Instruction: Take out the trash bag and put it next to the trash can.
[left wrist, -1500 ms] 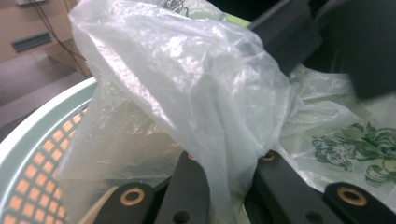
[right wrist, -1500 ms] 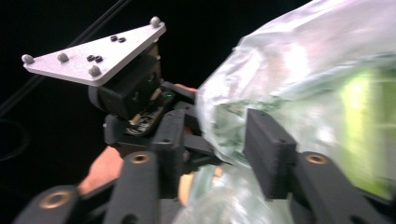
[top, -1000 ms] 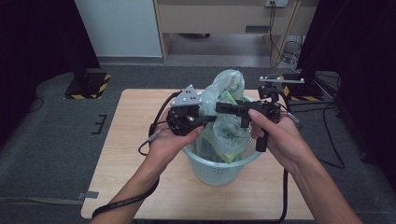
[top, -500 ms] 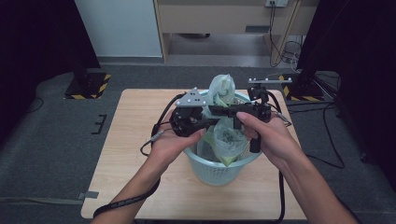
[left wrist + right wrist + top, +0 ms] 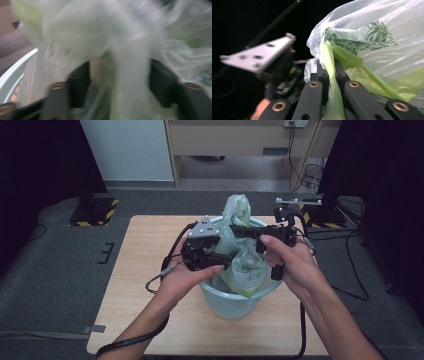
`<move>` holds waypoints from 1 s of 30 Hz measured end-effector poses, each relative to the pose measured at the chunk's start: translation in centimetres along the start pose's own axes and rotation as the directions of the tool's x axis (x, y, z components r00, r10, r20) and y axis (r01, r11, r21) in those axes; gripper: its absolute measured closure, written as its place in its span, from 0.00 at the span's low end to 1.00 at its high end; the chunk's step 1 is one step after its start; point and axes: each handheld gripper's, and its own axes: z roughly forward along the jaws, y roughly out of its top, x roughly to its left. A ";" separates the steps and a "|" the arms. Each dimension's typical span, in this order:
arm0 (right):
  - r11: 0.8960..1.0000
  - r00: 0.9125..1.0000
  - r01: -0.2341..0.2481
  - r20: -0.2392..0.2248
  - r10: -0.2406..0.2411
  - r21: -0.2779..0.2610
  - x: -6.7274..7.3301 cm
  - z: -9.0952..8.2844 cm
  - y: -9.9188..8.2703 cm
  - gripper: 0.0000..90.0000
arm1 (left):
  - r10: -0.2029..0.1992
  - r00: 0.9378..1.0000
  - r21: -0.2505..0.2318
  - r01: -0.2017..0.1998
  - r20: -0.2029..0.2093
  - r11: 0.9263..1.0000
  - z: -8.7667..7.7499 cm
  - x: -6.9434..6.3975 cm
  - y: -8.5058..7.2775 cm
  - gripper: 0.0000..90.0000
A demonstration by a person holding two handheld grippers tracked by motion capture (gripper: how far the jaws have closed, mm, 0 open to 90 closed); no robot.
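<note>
While the right tool [image 5: 329, 75] pinches the plastic bag [image 5: 240, 255], left tool [image 5: 212, 257] just opened, bag between, over bin [image 5: 235, 302].

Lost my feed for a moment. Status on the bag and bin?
Right gripper clamped on bag film. Left gripper just opened, film between jaws, not gripped. Bag bunched up inside bin. Nothing in the way.

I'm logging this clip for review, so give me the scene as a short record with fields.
surface: wooden table
container: pale green bin on the table
item: green plastic bag, partly in the bin, top sticking up
left gripper: jaws have just been opening, apart, bag film between them, not pinched
right gripper: jaws have just been closing, shut on a fold of the bag
hands: both over the bin
</note>
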 end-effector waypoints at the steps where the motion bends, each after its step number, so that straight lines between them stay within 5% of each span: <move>1: 1.000 1.000 -0.011 -0.015 0.011 -0.003 0.1 -0.1 0.1 0.98 | -0.002 1.000 -0.008 0.002 0.001 1.000 0.0 0.1 0.0 0.33; 4: 0.999 0.997 -0.039 -0.069 0.039 -0.001 0.8 0.1 0.2 0.98 | 0.017 1.000 -0.013 -0.017 -0.007 1.000 0.1 0.2 0.4 0.25; 8: 0.998 0.991 -0.060 -0.120 0.061 0.009 1.4 0.8 0.0 0.98 | 0.041 0.999 -0.032 -0.040 0.013 0.999 0.1 -0.2 0.9 0.25; 16: 0.998 0.990 -0.062 -0.128 0.062 0.008 1.6 1.3 -0.2 0.97 | 0.051 0.997 -0.045 -0.048 0.051 0.998 -0.4 -0.2 1.2 0.93; 18: 0.998 0.991 -0.055 -0.124 0.056 0.008 1.7 1.1 -0.2 0.93 | 0.041 0.998 -0.038 -0.040 0.044 0.998 -0.5 0.0 1.1 0.98; 24: 1.000 0.999 0.013 -0.033 -0.014 -0.025 1.3 0.0 -0.2 0.67 | 0.018 1.000 -0.031 -0.017 0.006 0.999 -0.8 0.7 0.6 0.99; 30: 0.997 0.997 0.056 0.060 -0.053 -0.049 0.4 -0.8 -0.6 0.45 | -0.011 1.000 -0.043 0.011 -0.019 0.999 -1.4 1.3 0.8 0.99</move>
